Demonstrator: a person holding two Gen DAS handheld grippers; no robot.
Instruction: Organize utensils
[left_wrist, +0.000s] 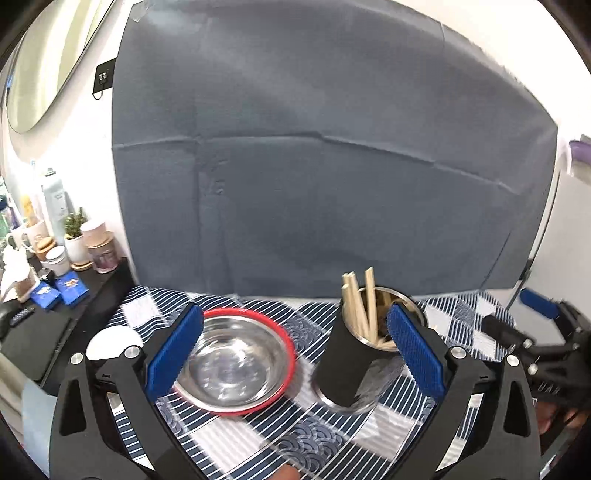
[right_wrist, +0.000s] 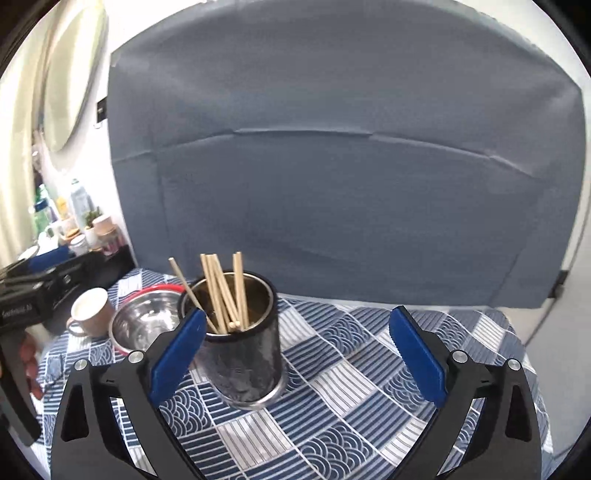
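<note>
With both sets of jaws spread wide and nothing between the pads, the step in hand reads as a release just finished: the chopsticks (right_wrist: 221, 291) stand bundled in the steel cup (right_wrist: 240, 343), tips leaning toward 11 and 12 o'clock above its rim. The left gripper (left_wrist: 295, 347) frames the red-rimmed steel bowl (left_wrist: 236, 362) at its 10 o'clock and the cup at its 2 o'clock, touching neither. The right gripper (right_wrist: 297, 354) hangs over bare patterned cloth on the table (right_wrist: 351, 387), the cup just inside its left pad. No loose utensil shows on the cloth, so my judgement: task near done; the next move calls only for a clear retreat without clipping the cup. Right view alone shows a pink mug (right_wrist: 90, 314) beyond the bowl at 9 o'clock; left view alone shows the cluttered side shelf (left_wrist: 55, 258).
</note>
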